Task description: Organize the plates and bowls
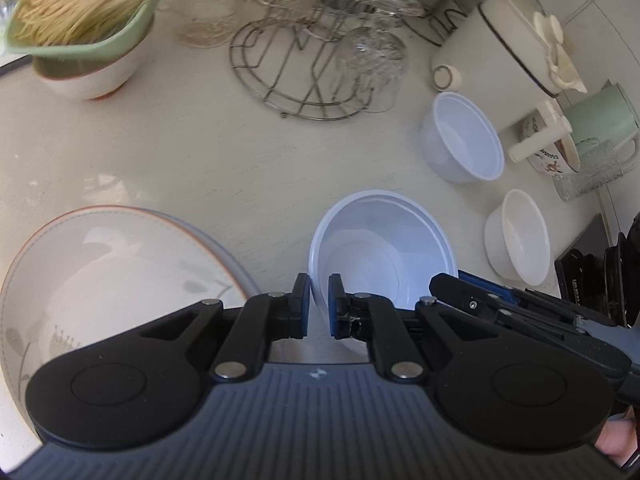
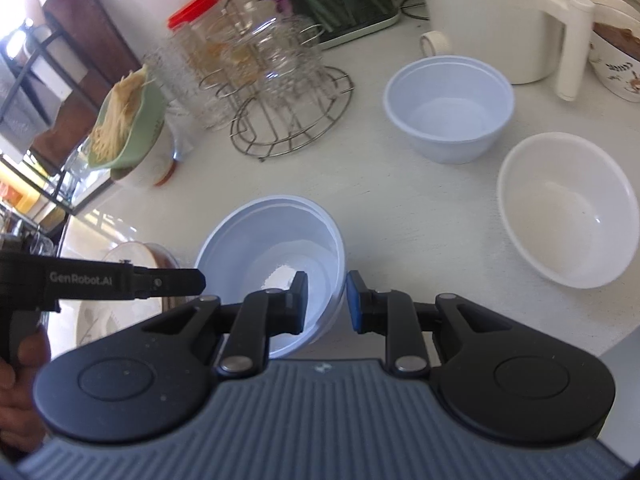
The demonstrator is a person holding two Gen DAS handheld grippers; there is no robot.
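Now we have both tongs at one pale blue bowl [image 1: 384, 248], which sits on the table [image 1: 200, 160] at about six o'clock, nearest to us. Our left tongs [image 1: 319, 306] are drawn nearly together, the rim of that bowl running through the thin gap between the two pads; whether the pads actually press the rim we cannot tell. Our right tongs [image 2: 327, 304] stand a little wider, one pad inside the bowl [image 2: 272, 248] and the other outside, the wall between them, with a sliver of space showing beside the outer pad. In the right wrist view the left tool reaches in from nine o'clock to the bowl's opposite edge.

At nine o'clock of that bowl lies a cream plate [image 1: 112, 272] with a rust rim and faint leaf prints, resting on another plate. At one o'clock stands a second blue bowl [image 1: 464, 136], and at three o'clock a white bowl [image 1: 520, 240]; all three bowls are upright and apart from one another.

Farther back, at twelve o'clock, a wire rack [image 1: 296, 72] carries upturned glasses. At ten o'clock a green dish of dry noodles [image 1: 80, 4] sits tilted on a white bowl. At two o'clock are a white kettle [image 1: 504, 40], a green mug [image 1: 600, 120] and a ribbed glass [image 1: 592, 172]. The table is off-white and sunlit.
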